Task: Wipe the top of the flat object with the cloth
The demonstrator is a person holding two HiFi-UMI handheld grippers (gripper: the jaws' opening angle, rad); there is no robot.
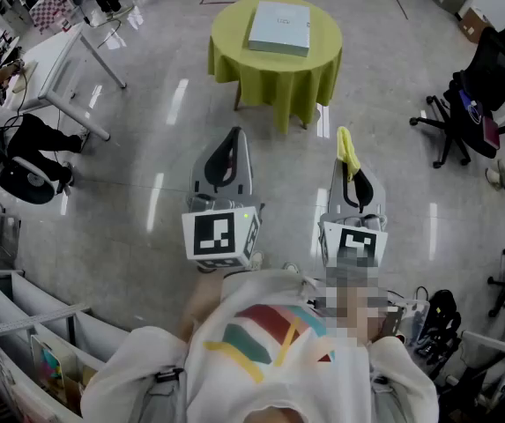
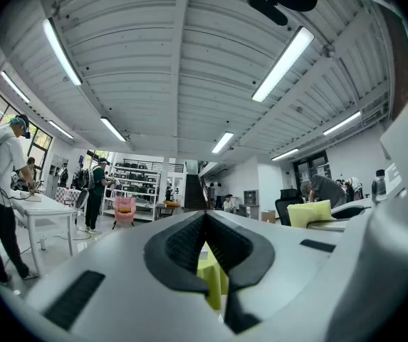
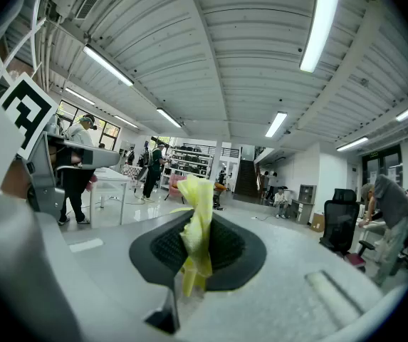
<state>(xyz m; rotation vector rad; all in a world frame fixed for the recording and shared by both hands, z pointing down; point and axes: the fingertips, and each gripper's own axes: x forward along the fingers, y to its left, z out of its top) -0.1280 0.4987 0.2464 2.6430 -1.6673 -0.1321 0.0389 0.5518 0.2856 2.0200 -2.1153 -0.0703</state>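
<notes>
- Right gripper (image 1: pixel 349 152): jaws are clamped on the yellow cloth (image 3: pixel 196 223). A bunched strip is pinched between the pads, with one end standing up past the tips and the other drooping below.
- Left gripper (image 2: pixel 205 226): jaws are closed together and nothing is gripped. The yellow-green seen below the pads is judged to be the table cover beyond.
- Flat object (image 1: pixel 279 27): a pale slab lies flat on the round table (image 1: pixel 234 55), which is draped in yellow-green, at the top of the head view.
- Key relation: the slab lies ahead of both grippers and well apart, with open floor between. It sits between the two grippers' lines, so ahead and slightly left of the right tip.
- Axis: the outline is near-square, slightly wider across the view, with its edges roughly square to the person.
- Neither gripper is clearly nearer, but the cloth is carried by the right.
- Judged stage: approach only; wiping is not yet begun.
- Next move: the gap must be closed forward and slightly left, then the tip pitched down onto the top.
- Risk: little cloth is exposed, so bare jaw could scrape the slab.
</notes>
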